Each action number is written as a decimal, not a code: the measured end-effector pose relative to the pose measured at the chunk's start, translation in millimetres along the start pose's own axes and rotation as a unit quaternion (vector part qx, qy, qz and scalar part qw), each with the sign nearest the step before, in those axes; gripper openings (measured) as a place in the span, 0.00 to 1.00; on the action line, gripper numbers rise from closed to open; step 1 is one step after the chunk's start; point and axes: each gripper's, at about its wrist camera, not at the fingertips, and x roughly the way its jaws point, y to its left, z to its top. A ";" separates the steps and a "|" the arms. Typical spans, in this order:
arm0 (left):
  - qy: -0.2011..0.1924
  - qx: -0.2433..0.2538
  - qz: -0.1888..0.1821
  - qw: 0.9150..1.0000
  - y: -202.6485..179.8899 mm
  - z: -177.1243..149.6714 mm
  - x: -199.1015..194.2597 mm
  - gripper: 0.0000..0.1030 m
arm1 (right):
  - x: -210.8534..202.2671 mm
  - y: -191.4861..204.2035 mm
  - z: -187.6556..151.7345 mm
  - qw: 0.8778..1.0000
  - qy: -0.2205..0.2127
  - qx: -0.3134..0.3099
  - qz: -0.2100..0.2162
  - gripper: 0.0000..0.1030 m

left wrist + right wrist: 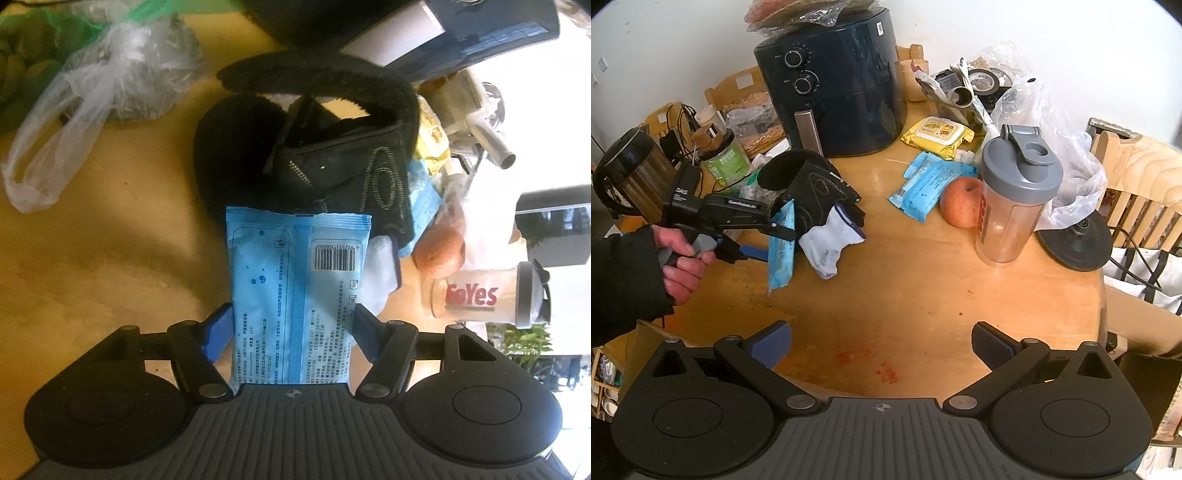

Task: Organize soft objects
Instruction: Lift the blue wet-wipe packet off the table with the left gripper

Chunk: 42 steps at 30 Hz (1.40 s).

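Observation:
A blue wet-wipe pack (295, 288) stands upright between the blue pads of my left gripper (291, 326), which is shut on its two long edges. The right wrist view shows this pack (781, 251) edge-on, held by the left gripper (772, 243) in a person's hand just above the wooden table (886, 288). Right behind it lie a black glove (812, 192) on a black fleece piece and a white sock (831, 240). My right gripper (882, 339) hangs open over the table's near edge with nothing between its fingers.
A second blue pack (927, 188), a yellow wipes pack (938, 136), an apple (960, 201) and a shaker bottle (1015, 206) sit at the right. An air fryer (834, 85) stands at the back, a kettle (628, 173) at the left. A clear plastic bag (74, 122) lies beyond the glove.

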 end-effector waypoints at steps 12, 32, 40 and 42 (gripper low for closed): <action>0.002 0.103 0.129 0.986 -19.7 -11.8 -24.3 0.65 | 2.5 0.7 5.9 1.000 -0.003 -0.014 0.007 1.00; 0.037 0.146 0.273 0.950 9.7 -22.4 -11.7 0.72 | 2.9 7.1 4.2 1.000 -0.002 -0.023 0.014 1.00; 0.037 0.150 0.257 0.954 17.7 -27.0 -11.9 0.72 | 2.4 5.2 3.2 1.000 -0.005 -0.020 0.014 1.00; 0.040 0.140 0.248 0.958 25.7 -28.5 -13.5 0.72 | 2.7 5.4 3.4 1.000 -0.004 -0.020 0.015 1.00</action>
